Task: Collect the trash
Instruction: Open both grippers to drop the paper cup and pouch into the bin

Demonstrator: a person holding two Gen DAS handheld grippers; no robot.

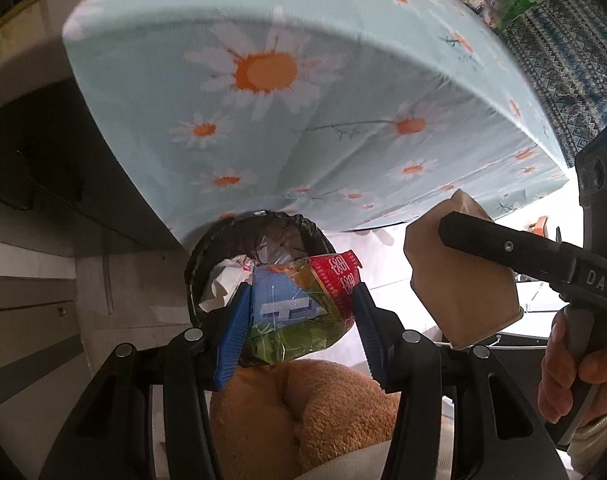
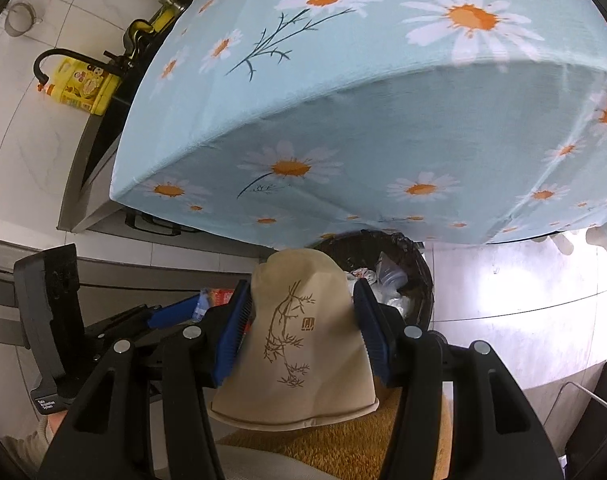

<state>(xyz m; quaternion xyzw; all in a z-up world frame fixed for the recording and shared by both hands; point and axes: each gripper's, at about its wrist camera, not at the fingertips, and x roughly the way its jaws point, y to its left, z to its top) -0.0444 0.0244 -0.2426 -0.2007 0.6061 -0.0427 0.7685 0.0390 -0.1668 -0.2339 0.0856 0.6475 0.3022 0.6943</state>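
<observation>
**Both grippers hold trash over the lined bin**

A round waste bin [image 1: 259, 240], lined with a black bag, stands on the pale floor at the edge of a table draped in a light-blue daisy-print cloth [image 1: 263, 80]. Inside the bin lie crumpled white paper and clear plastic wrapping; the right wrist view shows the same white and transparent scraps [image 2: 387, 280] against the dark liner.

The left gripper [image 1: 299, 316] is partly closed, its blue pads pressing both sides of a crinkled snack wrapper [image 1: 299, 304]. The wrapper is blue, green and red; the red strip carries white characters too distorted to read, and the blue panel bears a white mark. It hangs directly over the bin's mouth.

The right gripper [image 2: 301, 328] is likewise partly closed, clamped on a squashed beige paper cup [image 2: 299, 340], rim toward the camera, printed with a brown bamboo sprig and a small seal-like mark. It sits just before the bin's near rim. In the left view the letters "DAS" show on the right gripper's body.

On the floor at far left, a yellow oil jug [image 2: 81, 88] carries a label too small to read.
</observation>
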